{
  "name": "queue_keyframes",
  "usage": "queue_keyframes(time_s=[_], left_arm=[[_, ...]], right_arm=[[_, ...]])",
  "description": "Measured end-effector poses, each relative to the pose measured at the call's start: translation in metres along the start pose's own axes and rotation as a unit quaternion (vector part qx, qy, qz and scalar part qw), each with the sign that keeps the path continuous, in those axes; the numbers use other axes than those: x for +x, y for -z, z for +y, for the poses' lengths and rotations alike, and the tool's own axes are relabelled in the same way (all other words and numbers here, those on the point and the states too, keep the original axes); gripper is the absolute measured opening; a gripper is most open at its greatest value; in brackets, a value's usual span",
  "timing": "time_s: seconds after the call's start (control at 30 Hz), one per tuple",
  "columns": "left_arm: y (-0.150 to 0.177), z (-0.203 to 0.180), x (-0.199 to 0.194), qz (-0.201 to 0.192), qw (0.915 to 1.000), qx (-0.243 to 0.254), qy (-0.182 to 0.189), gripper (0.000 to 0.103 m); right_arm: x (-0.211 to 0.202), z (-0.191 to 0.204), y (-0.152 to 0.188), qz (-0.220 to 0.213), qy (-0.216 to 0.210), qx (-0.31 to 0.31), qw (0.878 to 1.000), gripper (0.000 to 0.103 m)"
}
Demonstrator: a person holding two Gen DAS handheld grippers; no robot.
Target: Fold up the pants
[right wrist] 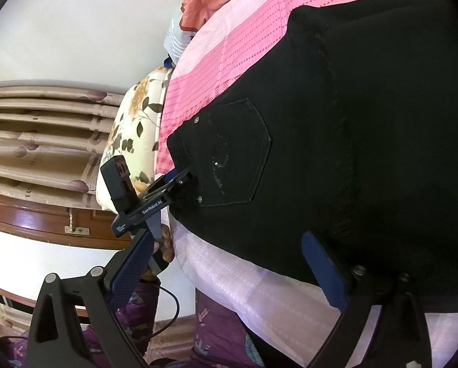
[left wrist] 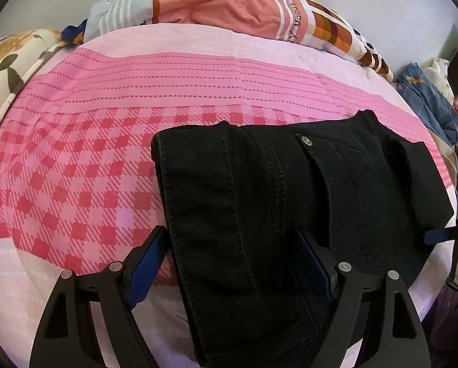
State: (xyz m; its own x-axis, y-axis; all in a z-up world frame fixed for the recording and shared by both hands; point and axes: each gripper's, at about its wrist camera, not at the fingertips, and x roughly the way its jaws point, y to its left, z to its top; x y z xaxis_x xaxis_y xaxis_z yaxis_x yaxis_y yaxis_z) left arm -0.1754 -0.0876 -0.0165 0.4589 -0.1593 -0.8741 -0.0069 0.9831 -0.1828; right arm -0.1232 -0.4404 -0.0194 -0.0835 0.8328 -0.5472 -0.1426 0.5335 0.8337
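Your left gripper (left wrist: 229,263) stood wide, unclenched, straddling the pants' (left wrist: 290,199) thick stitched black denim at lower centre on the checked pink sheet (left wrist: 75,168). Your right gripper (right wrist: 229,270) spread empty too.

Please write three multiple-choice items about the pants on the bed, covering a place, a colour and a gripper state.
1. Where do the pants lie?
A. on the bedsheet
B. on the floor
C. on a chair

2. What colour are the pants?
A. blue
B. black
C. white

3. How do the jaws of the left gripper stand?
A. shut tight with nothing between them
B. wide apart astride the pants' edge
C. clamped on a pillow

Answers: 1 A, pink checked sheet shows all around them; 2 B, the denim is black throughout; 3 B, both blue pads stand apart with fabric between.
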Motion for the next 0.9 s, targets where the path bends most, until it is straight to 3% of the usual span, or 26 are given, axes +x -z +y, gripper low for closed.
queue_keyframes(time_s=[0.47, 0.67, 0.9], left_arm=[[0.002, 0.002, 0.004, -0.009, 0.9999, -0.005, -0.008, 0.096], [0.004, -0.009, 0.006, -0.004, 0.9995, 0.033, -0.002, 0.096], [0.001, -0.008, 0.006, -0.002, 0.9994, 0.034, -0.003, 0.096]], right_arm=[[0.009, 0.007, 0.001, 0.012, 0.017, -0.018, 1.000, 0.097], [0.011, 0.008, -0.001, 0.013, 0.018, -0.015, 1.000, 0.097], [0.012, 0.007, -0.001, 0.016, 0.021, -0.016, 1.000, 0.097]])
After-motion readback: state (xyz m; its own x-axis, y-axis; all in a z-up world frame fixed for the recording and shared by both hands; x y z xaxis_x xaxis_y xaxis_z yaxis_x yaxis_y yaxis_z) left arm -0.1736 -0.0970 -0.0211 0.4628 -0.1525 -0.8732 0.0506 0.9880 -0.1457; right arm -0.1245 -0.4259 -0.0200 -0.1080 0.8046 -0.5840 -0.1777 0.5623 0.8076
